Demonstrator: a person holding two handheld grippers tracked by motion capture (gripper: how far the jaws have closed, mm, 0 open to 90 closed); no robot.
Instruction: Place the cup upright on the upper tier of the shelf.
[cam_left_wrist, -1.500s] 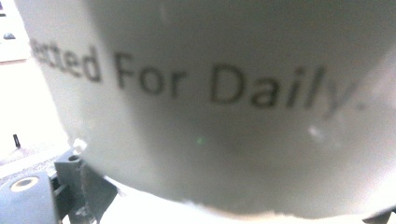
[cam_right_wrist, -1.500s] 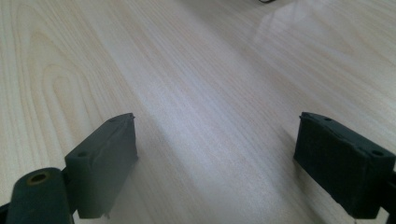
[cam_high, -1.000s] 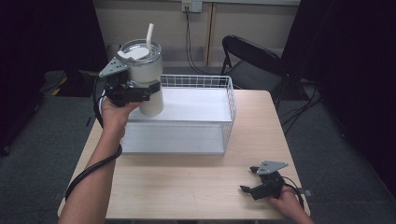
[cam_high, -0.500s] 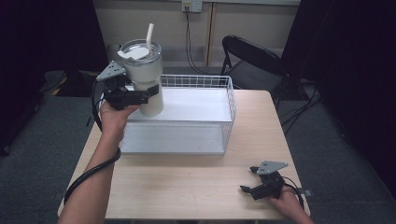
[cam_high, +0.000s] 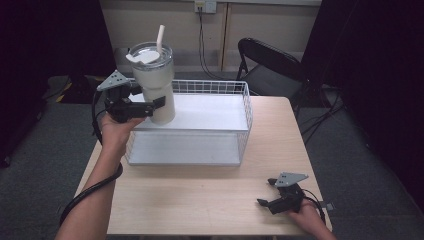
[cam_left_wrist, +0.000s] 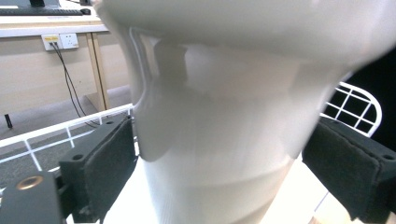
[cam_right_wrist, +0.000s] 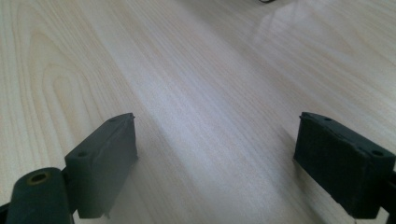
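So the tumbler (cam_high: 153, 85) — cream one with a clear lid and a straw (cam_high: 160, 37) poking out — is up in the air right now, over the left rear corner of the wire basket (cam_high: 240, 150). It's upright, maybe a hair tilted, and its bottom looks to be above the rim rather than down inside. My read is the pickup part is done and what's left is the set-down, either into the basket or out onto the table (cam_high: 200, 200); can't tell which way it's headed from this alone.

Grip-wise, the left gripper (cam_high: 150, 104) has it around the lower body, below the wide upper section. In the left gripper view the tumbler (cam_left_wrist: 224, 116) sits between the two black pads (cam_left_wrist: 109, 158), one on each side. The left pad looks pressed on; the right one is harder to judge, since the cup's edge is blurred there — but it's clearly pinching the cup.

The right gripper (cam_high: 272, 192) is well away from all this, resting low at the near right of the table, jaws spread wide with nothing between them but bare wood.
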